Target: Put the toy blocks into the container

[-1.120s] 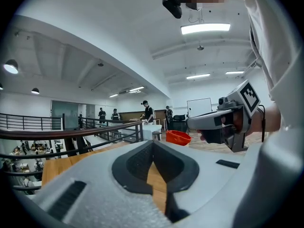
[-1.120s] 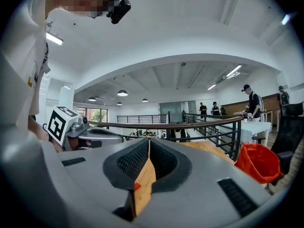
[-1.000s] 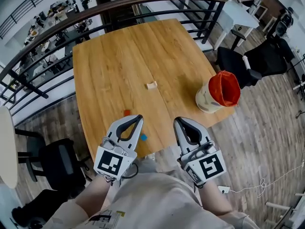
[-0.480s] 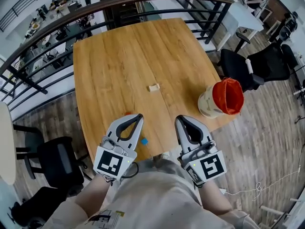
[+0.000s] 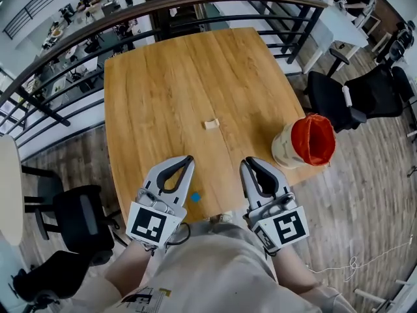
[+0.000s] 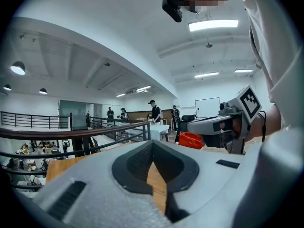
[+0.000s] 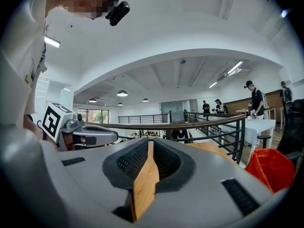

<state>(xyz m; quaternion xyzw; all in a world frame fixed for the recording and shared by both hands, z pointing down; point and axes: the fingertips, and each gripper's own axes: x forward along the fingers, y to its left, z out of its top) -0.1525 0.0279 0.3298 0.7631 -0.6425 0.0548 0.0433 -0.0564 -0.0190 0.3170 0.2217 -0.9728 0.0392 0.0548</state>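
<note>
Tan block (image 5: 210, 123): flat on the tabletop (image 5: 163, 83), well left of the container (image 5: 303, 142) and a bit farther from the person than it is. Nothing touches it.
Blue block (image 5: 195, 197): also on the tabletop, left of the container and closer to the person, at the near edge. It's just beside the left tool (image 5: 187, 159), on the side facing the container.
Container: cream tub with a red liner, at the tabletop's right edge. The red mouth faces the head camera.
Left tool: closed and empty, tips meeting, only wood showing through the gap behind them. It's the tool farther from the container.
Right tool (image 5: 246, 163): closed and empty too. It sits between the blue block and the container, apart from both.
Both tools are over the near edge, pointing across the tabletop.
Black office chair (image 5: 355, 96): on the floor past the container, off the tabletop.
</note>
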